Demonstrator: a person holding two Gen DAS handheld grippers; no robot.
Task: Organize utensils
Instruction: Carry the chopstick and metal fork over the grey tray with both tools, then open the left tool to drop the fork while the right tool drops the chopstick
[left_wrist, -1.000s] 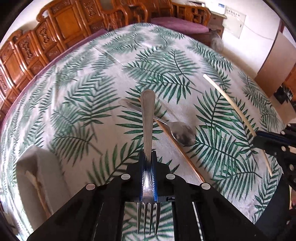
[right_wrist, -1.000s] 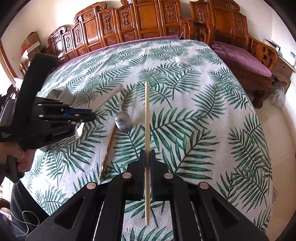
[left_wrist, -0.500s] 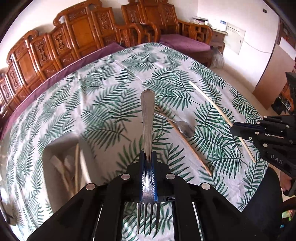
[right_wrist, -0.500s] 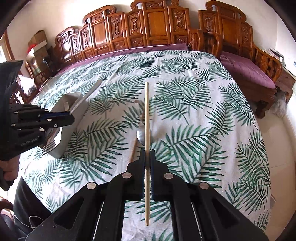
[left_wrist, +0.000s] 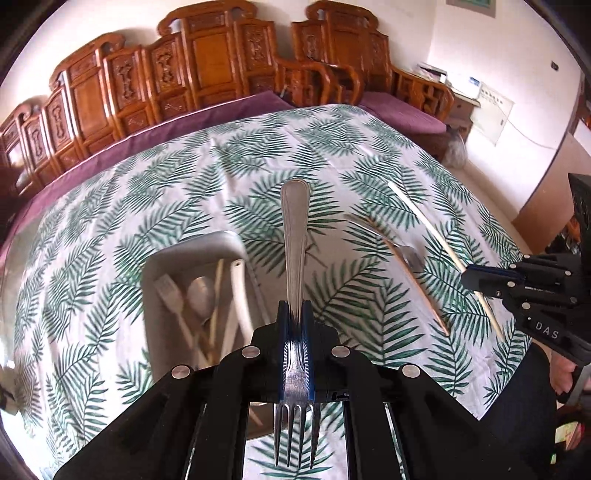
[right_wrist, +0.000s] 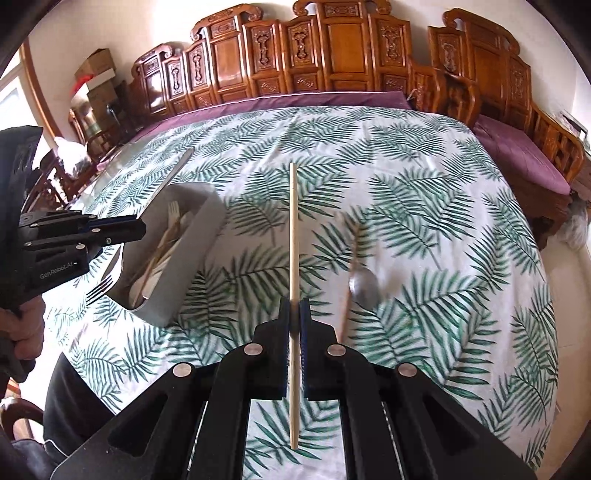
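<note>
My left gripper (left_wrist: 294, 310) is shut on a metal fork (left_wrist: 293, 236), handle forward and tines toward the camera, in the air just right of the grey tray (left_wrist: 192, 242). The tray holds several utensils: a pale fork, spoons, chopsticks. In the right wrist view my right gripper (right_wrist: 294, 306) is shut on a pale chopstick (right_wrist: 293, 229) above the leaf-print cloth. A metal spoon (right_wrist: 364, 286) and a brown chopstick (right_wrist: 349, 291) lie on the cloth to its right. The left gripper (right_wrist: 136, 229) hovers beside the tray (right_wrist: 192, 258), its fork tines (right_wrist: 99, 290) hanging down.
The table's leaf-print cloth (right_wrist: 424, 192) stretches far beyond the utensils. Carved wooden chairs (right_wrist: 332, 55) with purple cushions line the far side and the right. A person's hand (right_wrist: 22, 325) grips the left handle near the table's front edge.
My left gripper has carried the fork leftward and up, bringing the tray into its view. The right gripper has shifted left with its chopstick, so the spoon now lies on its right.
</note>
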